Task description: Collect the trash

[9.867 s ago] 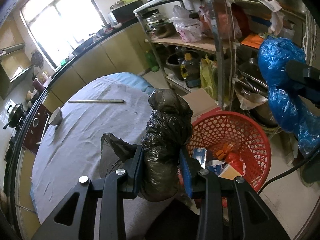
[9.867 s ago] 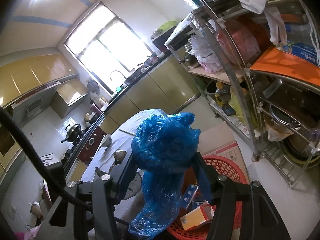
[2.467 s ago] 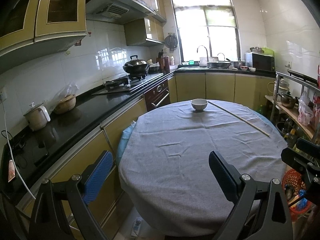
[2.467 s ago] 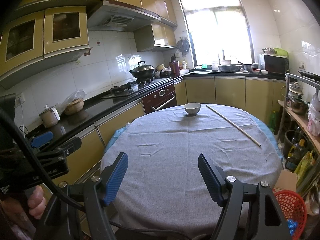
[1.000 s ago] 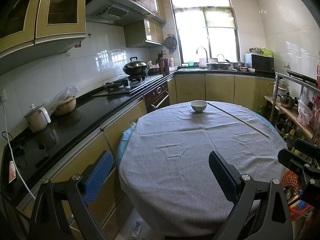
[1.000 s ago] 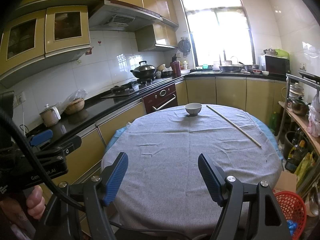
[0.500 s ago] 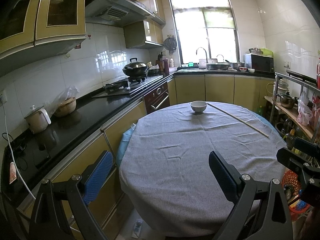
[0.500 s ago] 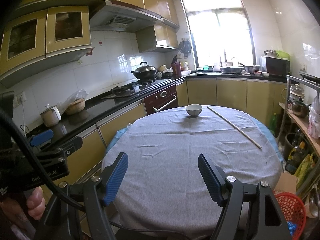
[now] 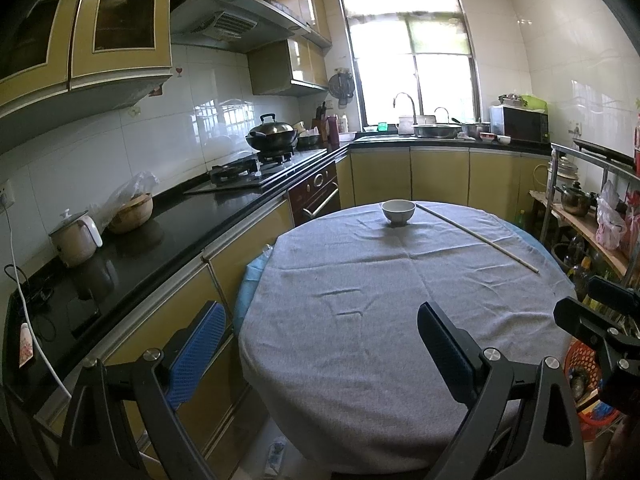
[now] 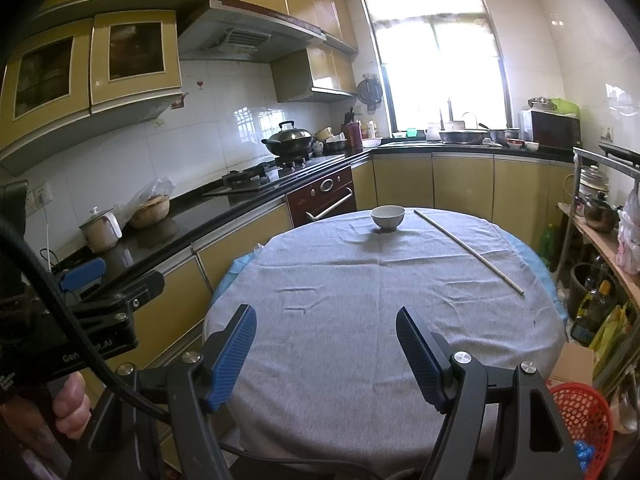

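Observation:
My left gripper (image 9: 320,344) is open and empty, held over the near left edge of the round table with the grey cloth (image 9: 380,300). My right gripper (image 10: 326,344) is open and empty above the table's near edge (image 10: 360,340). The red mesh trash basket (image 10: 584,420) stands on the floor at the table's right; a bit of blue bag (image 10: 582,450) shows inside it. The basket also shows in the left wrist view (image 9: 580,364), partly hidden by the right gripper's body (image 9: 600,328). No loose trash shows on the table.
A white bowl (image 9: 398,212) and a long thin stick (image 9: 476,236) lie at the table's far side. A black counter with a stove and wok (image 9: 272,136) runs along the left. A metal shelf rack (image 10: 600,220) crowded with pots and bottles stands at the right.
Ten seconds ago each gripper held a bag over the red basket, black in the left, blue in the right; now both are open and empty. Over the last second the views barely shifted.

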### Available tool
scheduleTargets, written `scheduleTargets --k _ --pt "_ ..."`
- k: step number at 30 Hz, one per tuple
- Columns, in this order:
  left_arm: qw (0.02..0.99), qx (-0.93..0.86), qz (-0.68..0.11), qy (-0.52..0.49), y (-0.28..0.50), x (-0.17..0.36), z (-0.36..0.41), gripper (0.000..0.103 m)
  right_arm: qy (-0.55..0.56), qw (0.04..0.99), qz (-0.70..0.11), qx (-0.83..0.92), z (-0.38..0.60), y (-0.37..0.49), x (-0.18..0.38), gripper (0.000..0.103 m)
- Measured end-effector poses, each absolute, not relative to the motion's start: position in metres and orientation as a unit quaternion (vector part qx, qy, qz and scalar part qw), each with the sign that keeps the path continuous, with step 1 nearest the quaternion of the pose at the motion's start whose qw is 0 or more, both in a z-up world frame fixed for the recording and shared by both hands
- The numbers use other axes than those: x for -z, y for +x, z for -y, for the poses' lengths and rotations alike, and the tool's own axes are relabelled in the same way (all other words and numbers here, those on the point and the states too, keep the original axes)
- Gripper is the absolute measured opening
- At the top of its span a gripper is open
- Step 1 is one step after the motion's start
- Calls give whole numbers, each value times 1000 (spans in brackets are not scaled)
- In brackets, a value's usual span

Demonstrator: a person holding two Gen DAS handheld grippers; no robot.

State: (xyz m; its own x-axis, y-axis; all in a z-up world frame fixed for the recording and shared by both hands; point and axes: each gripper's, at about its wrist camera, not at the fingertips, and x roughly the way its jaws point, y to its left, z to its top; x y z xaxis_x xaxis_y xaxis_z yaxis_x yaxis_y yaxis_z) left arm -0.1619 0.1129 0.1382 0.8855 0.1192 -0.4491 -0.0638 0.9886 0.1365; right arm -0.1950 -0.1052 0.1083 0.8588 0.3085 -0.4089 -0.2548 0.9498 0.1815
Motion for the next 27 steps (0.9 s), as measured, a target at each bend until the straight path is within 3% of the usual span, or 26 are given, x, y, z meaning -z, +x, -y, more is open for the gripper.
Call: scheduleTargets --k 27 --pt "969 -46 -237 58 -160 -134 -116 97 61 961 -226 -146 106 -194 -104 76"
